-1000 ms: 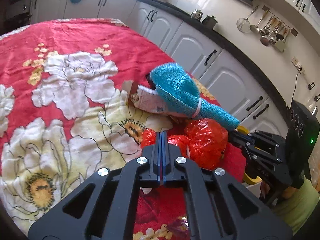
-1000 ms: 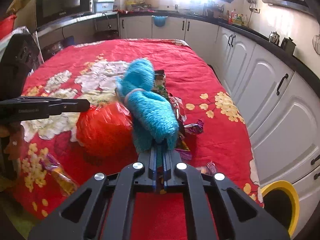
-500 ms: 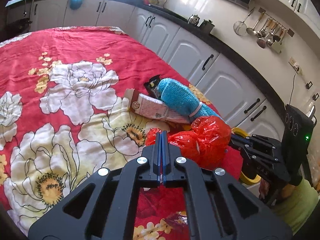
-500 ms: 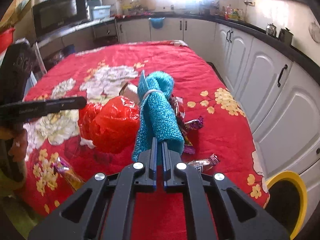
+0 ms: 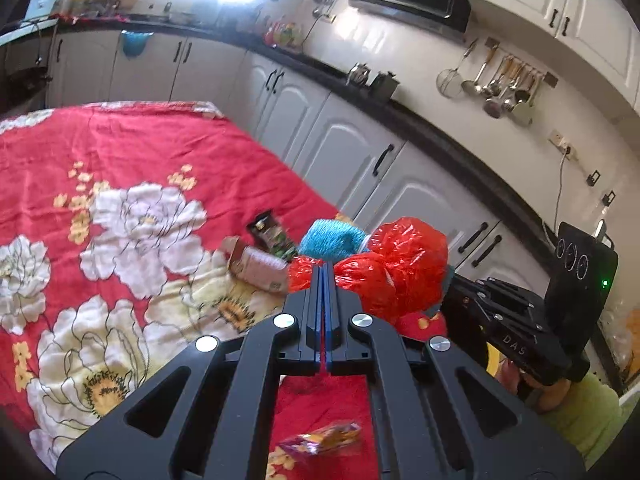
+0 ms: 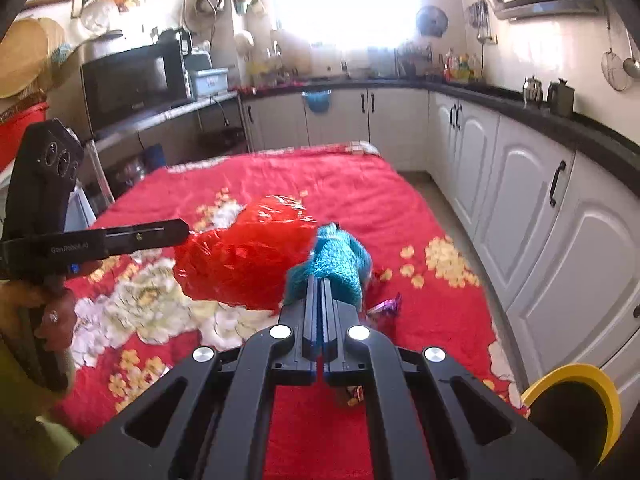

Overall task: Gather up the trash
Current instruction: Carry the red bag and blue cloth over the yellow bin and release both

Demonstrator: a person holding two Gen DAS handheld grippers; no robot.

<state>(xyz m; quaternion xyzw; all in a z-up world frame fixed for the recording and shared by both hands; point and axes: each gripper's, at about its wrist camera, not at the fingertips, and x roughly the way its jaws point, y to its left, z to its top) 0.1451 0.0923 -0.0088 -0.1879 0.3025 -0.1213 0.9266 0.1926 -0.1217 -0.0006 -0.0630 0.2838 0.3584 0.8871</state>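
Both tools are clenched on something: the left tool [image 5: 322, 270] pinches the crinkly red plastic bag [image 5: 394, 268] by a thin twist of film, the right tool [image 6: 319, 280] grips the fuzzy teal cloth bundle [image 6: 334, 262]. Both loads hang above the worktop with its red floral cloth [image 6: 352, 192]. Risk is the slick film sliding out of the left tool. The yellow-rimmed bin [image 6: 576, 408] sits low on the right, so a swing could drop the bag short, and loose wrappers [image 6: 386, 306] are left behind
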